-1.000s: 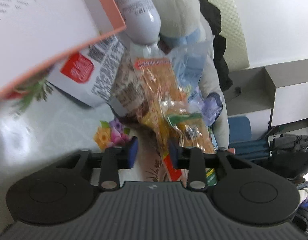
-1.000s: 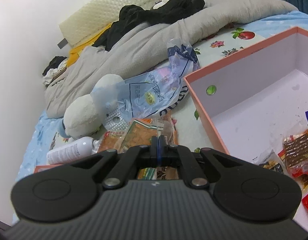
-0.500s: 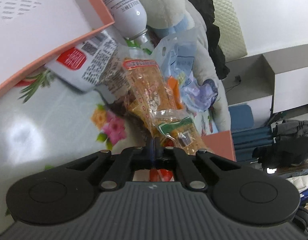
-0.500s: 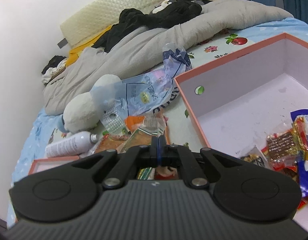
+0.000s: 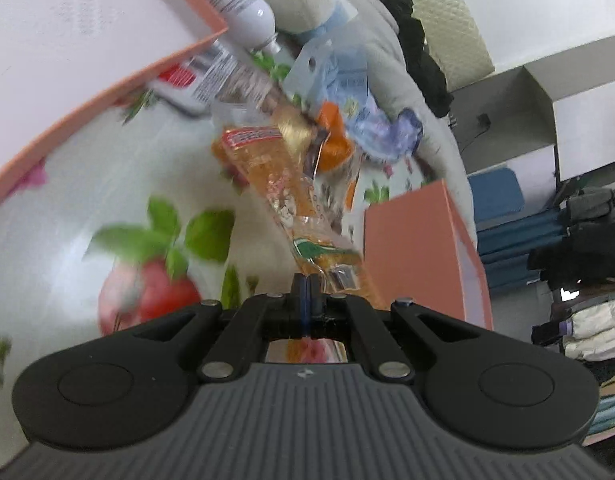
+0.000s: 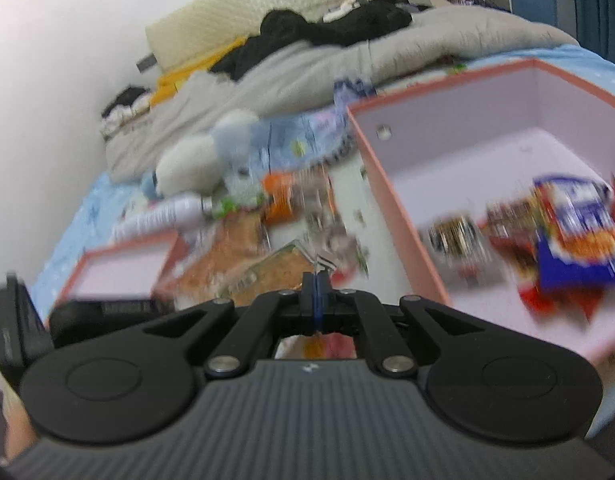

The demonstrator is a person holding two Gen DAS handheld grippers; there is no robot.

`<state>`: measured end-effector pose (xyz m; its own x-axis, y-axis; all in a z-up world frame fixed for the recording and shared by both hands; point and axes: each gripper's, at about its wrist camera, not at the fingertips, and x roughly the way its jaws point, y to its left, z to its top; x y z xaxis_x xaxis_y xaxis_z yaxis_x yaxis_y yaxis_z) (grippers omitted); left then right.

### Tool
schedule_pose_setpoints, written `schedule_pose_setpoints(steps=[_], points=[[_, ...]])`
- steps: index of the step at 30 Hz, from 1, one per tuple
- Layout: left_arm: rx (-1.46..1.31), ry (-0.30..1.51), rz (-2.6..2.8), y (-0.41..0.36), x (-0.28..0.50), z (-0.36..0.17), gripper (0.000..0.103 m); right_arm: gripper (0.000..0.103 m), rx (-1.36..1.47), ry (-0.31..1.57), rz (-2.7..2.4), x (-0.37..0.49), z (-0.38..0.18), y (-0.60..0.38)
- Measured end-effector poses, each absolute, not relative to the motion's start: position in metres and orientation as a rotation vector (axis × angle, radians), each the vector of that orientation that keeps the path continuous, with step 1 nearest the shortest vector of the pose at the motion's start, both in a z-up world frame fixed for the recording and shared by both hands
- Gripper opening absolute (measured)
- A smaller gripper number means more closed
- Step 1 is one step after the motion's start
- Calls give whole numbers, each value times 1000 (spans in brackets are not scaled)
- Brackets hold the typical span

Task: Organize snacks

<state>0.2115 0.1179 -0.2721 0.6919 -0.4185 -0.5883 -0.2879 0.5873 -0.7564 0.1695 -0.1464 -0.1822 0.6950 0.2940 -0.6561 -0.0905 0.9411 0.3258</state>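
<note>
So both tools are pinched shut on the same long clear snack pack (image 5: 275,176), the orange one with the red label strip at its far end. The left tool (image 5: 305,294) has the near end clamped between its blue pads, and the pack stretches away from it over the bed sheet (image 5: 87,184), the one printed with fruit and leaves. The right tool (image 6: 316,296) is closed tight too, biting a crinkly clear edge of what looks like that same pack, though that view is pretty blurry. The pink box (image 6: 391,200) sits right beside the right tool, its near wall just to the right of the jaws, and it's open on top with a blue chip bag (image 6: 575,232) and some smaller wrapped snacks piled at the right side; the left half of the box floor is bare. On the other side a shallow pink lid (image 6: 119,268) lies flat, and its edge cuts across the upper left of the left view. Between lid and box there's only a narrow lane of sheet. Past the pack it gets crowded: a white bottle (image 5: 231,4), a white plush toy (image 6: 191,160), a blue printed plastic bag (image 5: 347,92), then a grey blanket (image 6: 307,68).
</note>
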Motion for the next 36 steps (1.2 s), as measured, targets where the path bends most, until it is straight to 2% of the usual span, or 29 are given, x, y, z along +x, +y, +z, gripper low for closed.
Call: schedule_pose_setpoints(steps=[11, 16, 23, 26, 28, 29, 30, 31, 32, 33, 36], points=[[-965, 941, 3, 119, 109, -288, 0, 3, 252, 855, 217, 109, -194, -165], [-930, 926, 48, 139, 83, -277, 0, 3, 151, 860, 256, 102, -196, -157], [-905, 930, 56, 156, 70, -265, 0, 9, 79, 992, 375, 103, -211, -149], [-851, 971, 77, 153, 72, -261, 0, 20, 81, 1038, 388, 102, -216, -150], [-812, 1002, 94, 151, 73, -259, 1, 49, 86, 1039, 409, 99, -215, -151], [-801, 1005, 94, 150, 72, -257, 4, 56, 91, 1024, 426, 97, -213, -152], [-791, 1013, 98, 150, 73, -256, 13, 69, 95, 1011, 442, 95, -211, -152], [-778, 1019, 106, 149, 73, -253, 22, 76, 96, 990, 466, 92, -206, -152], [-760, 1013, 106, 148, 72, -250, 46, 78, 94, 967, 498, 89, -202, -151], [-745, 1001, 103, 146, 72, -246, 65, 82, 87, 948, 530, 88, -199, -149], [-713, 974, 77, 141, 76, -236, 77, 85, 44, 897, 620, 83, -192, -138]])
